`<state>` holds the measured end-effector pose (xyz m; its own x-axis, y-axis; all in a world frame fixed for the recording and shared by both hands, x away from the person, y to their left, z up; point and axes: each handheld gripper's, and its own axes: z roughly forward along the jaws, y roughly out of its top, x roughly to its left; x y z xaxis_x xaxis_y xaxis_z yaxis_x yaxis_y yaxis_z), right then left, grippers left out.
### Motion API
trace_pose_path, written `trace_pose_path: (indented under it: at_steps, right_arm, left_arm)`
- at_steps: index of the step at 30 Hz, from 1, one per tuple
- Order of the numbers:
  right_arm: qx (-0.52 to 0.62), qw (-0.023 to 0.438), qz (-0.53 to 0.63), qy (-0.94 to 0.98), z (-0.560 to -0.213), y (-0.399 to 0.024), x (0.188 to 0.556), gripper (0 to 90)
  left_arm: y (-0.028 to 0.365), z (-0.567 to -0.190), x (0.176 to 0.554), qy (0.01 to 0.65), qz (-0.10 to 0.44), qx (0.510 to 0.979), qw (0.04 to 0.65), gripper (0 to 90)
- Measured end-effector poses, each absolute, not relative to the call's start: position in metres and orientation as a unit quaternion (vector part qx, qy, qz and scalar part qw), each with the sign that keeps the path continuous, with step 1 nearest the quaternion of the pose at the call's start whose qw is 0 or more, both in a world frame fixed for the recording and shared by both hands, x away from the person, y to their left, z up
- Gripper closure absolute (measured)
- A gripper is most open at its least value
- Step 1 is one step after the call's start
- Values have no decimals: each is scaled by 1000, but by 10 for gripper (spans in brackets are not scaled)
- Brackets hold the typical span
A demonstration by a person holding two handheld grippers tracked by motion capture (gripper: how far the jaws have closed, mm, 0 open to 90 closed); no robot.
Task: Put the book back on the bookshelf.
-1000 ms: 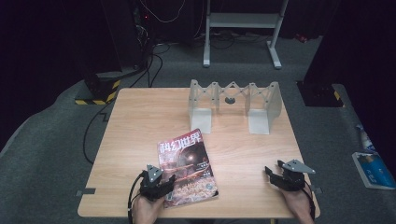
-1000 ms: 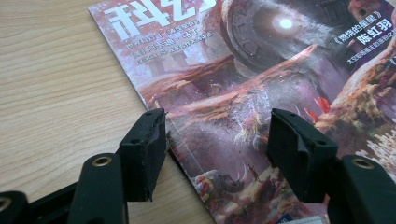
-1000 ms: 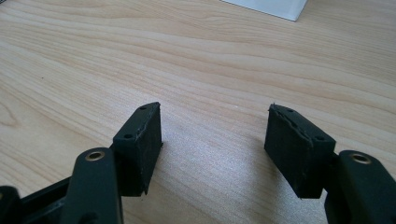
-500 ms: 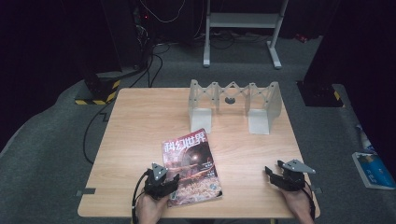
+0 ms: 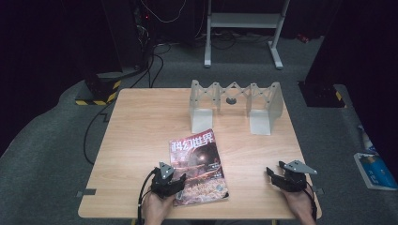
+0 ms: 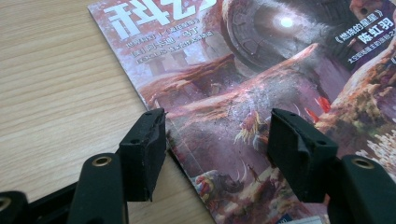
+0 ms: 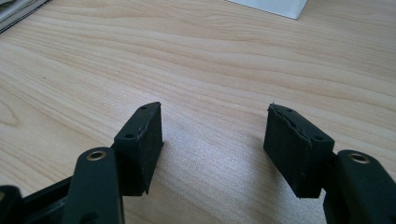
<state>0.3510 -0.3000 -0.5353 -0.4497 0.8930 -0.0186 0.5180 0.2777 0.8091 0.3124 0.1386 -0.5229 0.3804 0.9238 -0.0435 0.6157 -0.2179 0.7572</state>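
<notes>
Both grippers sit at the table's near edge with their jaws wide apart and nothing clamped: the left gripper (image 5: 174,180) straddles the left edge of the magazine (image 5: 197,164), one jaw over the wood and the other over the cover, while the right gripper (image 5: 277,174) hovers over bare wood near the near right corner. Flat and cover up, the magazine lies at the middle of the near edge of the table (image 5: 141,126). A grey folding rack (image 5: 234,105) stands empty near the far edge.
</notes>
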Motion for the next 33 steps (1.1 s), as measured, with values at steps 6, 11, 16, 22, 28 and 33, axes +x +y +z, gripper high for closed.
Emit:
trace_pose_path:
  at_steps: [6, 11, 16, 22, 28, 33]
  right_arm:
    - [464, 245, 382, 761, -535, -300, 351, 370]
    - [465, 243, 382, 760, -535, -300, 351, 376]
    - [464, 243, 382, 761, -535, -300, 351, 379]
    - [464, 243, 381, 762, -535, -300, 351, 379]
    - [464, 243, 381, 762, -535, -300, 351, 379]
    - [464, 243, 381, 762, -535, -300, 351, 379]
  left_arm:
    - [130, -522, 316, 509, 212, 754, 356, 372]
    - [125, -522, 318, 505, 211, 756, 358, 372]
    - [120, -522, 319, 501, 210, 759, 357, 372]
    - [114, -522, 321, 498, 209, 760, 361, 371]
    - [108, -522, 324, 491, 207, 765, 363, 372]
    - [101, -522, 326, 488, 205, 767, 364, 372]
